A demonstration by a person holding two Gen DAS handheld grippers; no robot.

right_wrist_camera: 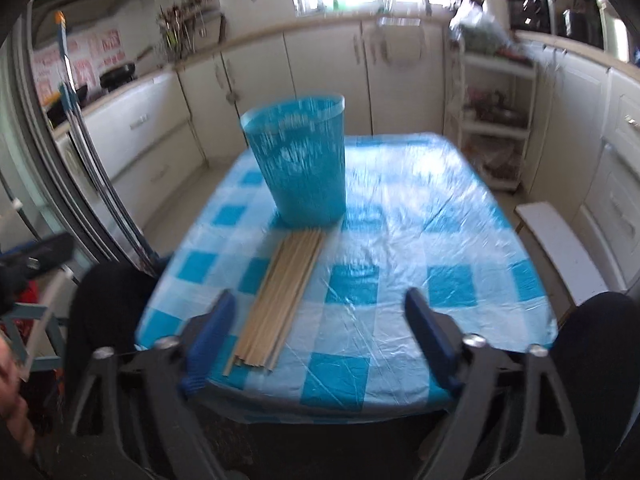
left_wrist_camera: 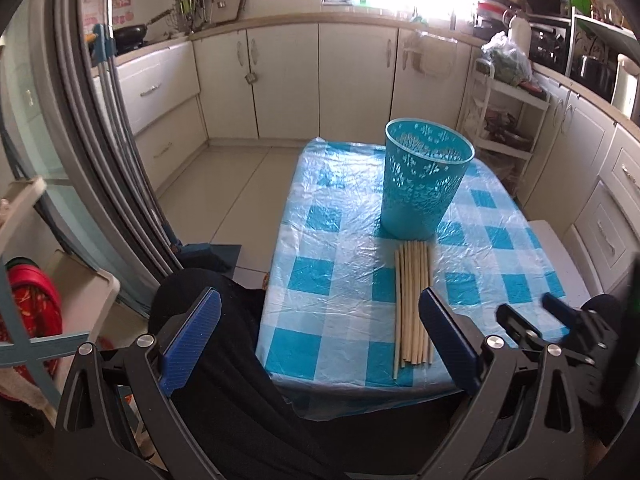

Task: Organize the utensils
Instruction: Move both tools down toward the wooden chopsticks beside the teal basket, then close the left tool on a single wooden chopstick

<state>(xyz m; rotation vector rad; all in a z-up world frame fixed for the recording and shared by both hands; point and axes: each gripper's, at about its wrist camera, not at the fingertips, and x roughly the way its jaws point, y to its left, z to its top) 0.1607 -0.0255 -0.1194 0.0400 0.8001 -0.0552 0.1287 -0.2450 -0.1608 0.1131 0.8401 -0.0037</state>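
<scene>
Table (left_wrist_camera: 344, 280) in blue-checked plastic cover; teal perforated basket (left_wrist_camera: 424, 184) standing upright at its 12 o'clock end; chopstick bundle (left_wrist_camera: 414, 300) lying flat at the basket's 6 o'clock; left gripper (left_wrist_camera: 320, 340) and right gripper (right_wrist_camera: 316, 340) hovering, fingers apart, holding nothing

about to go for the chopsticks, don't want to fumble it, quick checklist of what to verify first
1. Chopsticks bundled flat on the tablecloth: ok.
2. Blue cup upright, open top, just behind the bundle: ok.
3. Right hand-held gripper open, nothing between its fingers: ok.
4. Left hand-held gripper open and empty: ok.
5. Right gripper centred over the bundle: not ok, the bundle lies near its left finger.
6. Cup already holds utensils: cannot tell.
</scene>
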